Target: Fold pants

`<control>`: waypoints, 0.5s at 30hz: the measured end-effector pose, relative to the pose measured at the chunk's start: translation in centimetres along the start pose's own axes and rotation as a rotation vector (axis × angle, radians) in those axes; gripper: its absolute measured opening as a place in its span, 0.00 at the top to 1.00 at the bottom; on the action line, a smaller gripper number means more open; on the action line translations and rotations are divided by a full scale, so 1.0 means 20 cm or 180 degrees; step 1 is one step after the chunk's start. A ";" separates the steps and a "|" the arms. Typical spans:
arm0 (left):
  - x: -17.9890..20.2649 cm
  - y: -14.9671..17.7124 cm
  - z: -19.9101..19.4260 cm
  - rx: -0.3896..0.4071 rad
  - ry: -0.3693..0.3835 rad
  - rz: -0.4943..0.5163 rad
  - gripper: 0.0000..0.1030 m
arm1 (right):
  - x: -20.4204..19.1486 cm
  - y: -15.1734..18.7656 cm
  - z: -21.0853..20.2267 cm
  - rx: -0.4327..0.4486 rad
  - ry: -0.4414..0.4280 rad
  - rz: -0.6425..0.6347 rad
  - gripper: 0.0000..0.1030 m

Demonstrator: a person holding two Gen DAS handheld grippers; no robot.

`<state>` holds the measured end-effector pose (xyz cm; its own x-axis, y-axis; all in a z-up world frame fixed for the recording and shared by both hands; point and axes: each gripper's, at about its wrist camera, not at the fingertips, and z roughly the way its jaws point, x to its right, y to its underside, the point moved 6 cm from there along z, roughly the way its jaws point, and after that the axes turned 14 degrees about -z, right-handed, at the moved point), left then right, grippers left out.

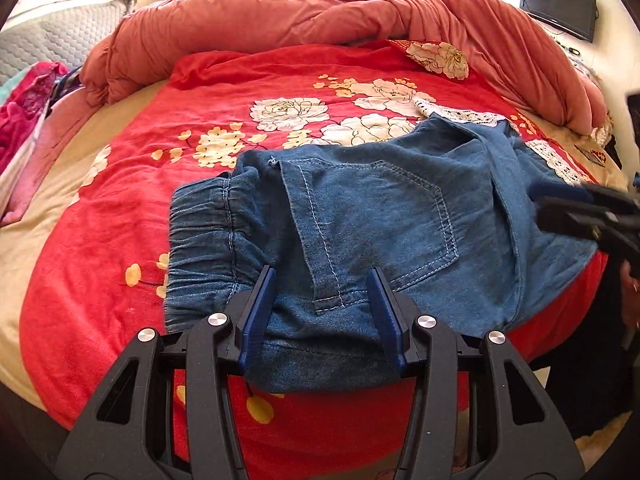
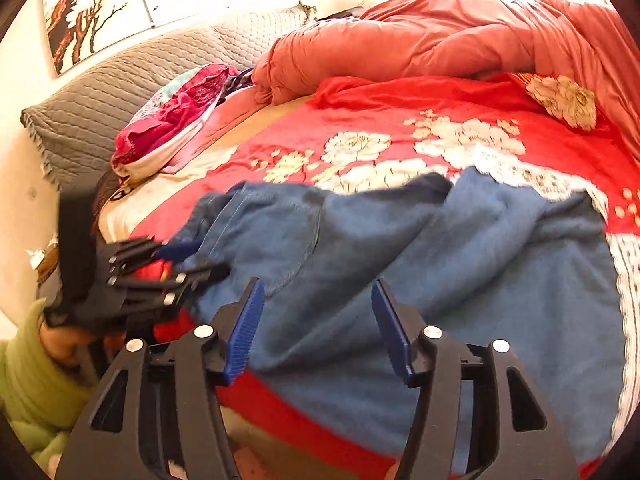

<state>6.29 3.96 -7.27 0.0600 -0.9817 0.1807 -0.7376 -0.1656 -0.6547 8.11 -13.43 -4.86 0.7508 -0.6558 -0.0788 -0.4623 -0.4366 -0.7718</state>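
Jeans [image 1: 372, 216], one pair, bunched under two grippers, left gripper [image 1: 322, 280] and right gripper [image 2: 318, 294] both parted above denim, gripping nothing, one flowered bedspread [image 1: 120, 240] beneath, one rolled quilt [image 1: 280, 12] beyond

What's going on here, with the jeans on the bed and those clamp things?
A person is folding a pair of blue denim pants laid on a bed covered by a red bedspread with cream flowers. They hold a black two-finger tool with blue pads in each hand. The left tool hovers open over the elastic-waist end; the right tool is open above the other end, with no cloth pinched. The pants lie bunched and partly doubled over, so the folding isn't finished yet.
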 end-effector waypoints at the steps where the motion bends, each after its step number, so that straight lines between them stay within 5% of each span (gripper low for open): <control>1: 0.00 0.00 0.00 0.0009 -0.0003 0.0009 0.61 | 0.01 -0.01 0.03 -0.0031 0.0037 -0.0025 0.45; 7: 0.00 0.00 -0.01 0.0051 0.0044 0.0018 0.61 | 0.10 0.11 0.22 -0.0566 0.0264 0.0047 0.43; 14: 0.01 -0.03 -0.08 0.0185 0.0221 -0.0066 0.60 | 0.16 0.09 0.09 -0.0214 0.0071 0.0419 0.38; 15: 0.01 -0.05 -0.13 0.0231 0.0278 -0.0106 0.52 | 0.18 0.09 0.04 -0.0132 0.0093 0.0477 0.33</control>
<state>5.32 4.10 -4.75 0.0225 -0.9641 0.2646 -0.6853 -0.2076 -0.6981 10.35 -16.02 -7.00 0.6583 -0.7328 -0.1723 -0.5876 -0.3571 -0.7261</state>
